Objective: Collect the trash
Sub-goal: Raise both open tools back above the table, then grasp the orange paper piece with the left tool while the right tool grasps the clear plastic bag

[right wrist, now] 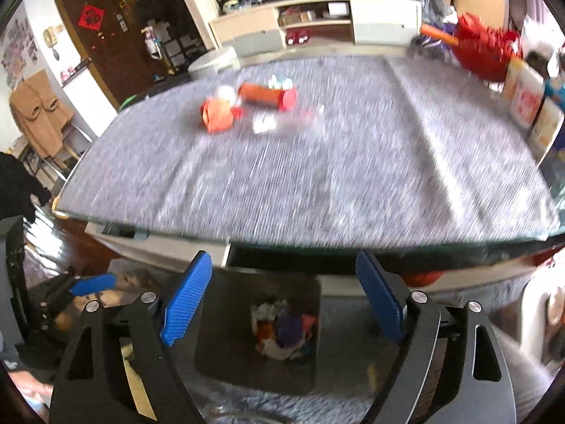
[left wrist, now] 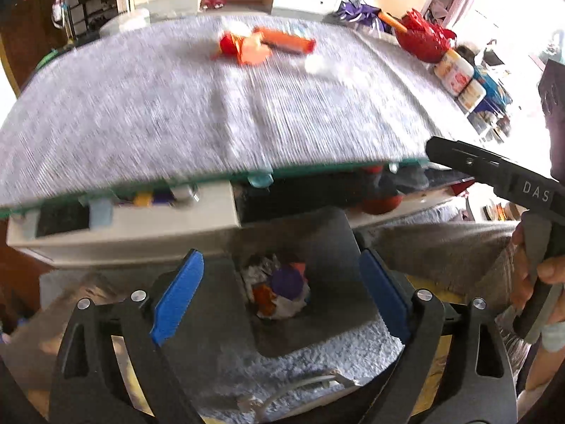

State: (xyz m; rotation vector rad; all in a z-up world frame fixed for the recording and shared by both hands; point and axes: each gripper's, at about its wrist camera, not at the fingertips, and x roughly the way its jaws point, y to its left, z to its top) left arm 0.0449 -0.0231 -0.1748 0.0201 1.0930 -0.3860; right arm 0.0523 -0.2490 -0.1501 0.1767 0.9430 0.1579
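**A:** Where are the two pairs of tongs?

**B:** Both hang above a dark grey bin (left wrist: pixel 328 247) that stands on a pale shaggy rug (left wrist: pixel 317 360), just in front of the near edge of the tabletop (left wrist: pixel 176 113). The left tongs (left wrist: pixel 282 293) are spread wide with nothing between the blue pads. The right tongs (right wrist: pixel 284 300) are spread wide and empty as well.

**A:** And the trash?

**B:** Some lies in the bottom of the bin: a crumpled heap (right wrist: pixel 282 332) of white, purple and orange scraps. More is on the tabletop, well beyond the bin, toward the far edge: an orange tube (right wrist: pixel 266 95) with a red end, an orange wrapper (right wrist: pixel 219 115) just beside it, and a small white scrap (right wrist: pixel 265 123) close by. The pictures are blurred, so I cannot make out finer detail.

**A:** Anything else near the bin?

**B:** A grey cloth covers the tabletop. At its far right stand a red bag (right wrist: pixel 487 49) and some labelled jars (right wrist: pixel 526 99). To the right of the bin, a person's hand (left wrist: pixel 543 275) grips the right tool's handle.
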